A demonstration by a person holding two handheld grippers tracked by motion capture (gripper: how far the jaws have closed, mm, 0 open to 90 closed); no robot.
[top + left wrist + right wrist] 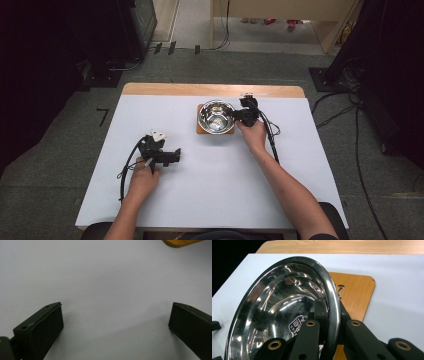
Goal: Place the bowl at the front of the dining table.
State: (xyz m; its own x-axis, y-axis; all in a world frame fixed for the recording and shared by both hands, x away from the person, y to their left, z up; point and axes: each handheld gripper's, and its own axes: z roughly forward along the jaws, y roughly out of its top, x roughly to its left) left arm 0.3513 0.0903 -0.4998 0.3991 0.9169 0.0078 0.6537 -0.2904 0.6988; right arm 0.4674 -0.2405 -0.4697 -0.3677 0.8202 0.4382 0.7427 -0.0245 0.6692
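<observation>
High view puts the shiny round steel bowl [215,116] on a thin square wooden board [200,129] just above frame centre, the right gripper [239,117] clamped on its right rim from the lower right, forearm stretched diagonally; the left gripper [175,156] rests wide open and empty, lower left.

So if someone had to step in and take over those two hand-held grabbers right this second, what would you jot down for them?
Right gripper: shut on the rim of the steel bowl, one jaw inside, one outside, at the side nearer the right hand.
Left gripper: open, holding nothing, low over the white table cover, away from the bowl.
Bowl: over the small wooden board near the table's far edge; in the right gripper view it looks tipped up.
Done: the bowl is gripped.
Left: probably to lift or move the bowl; where to is not shown. Keep the grip firm, the rim is smooth.
</observation>
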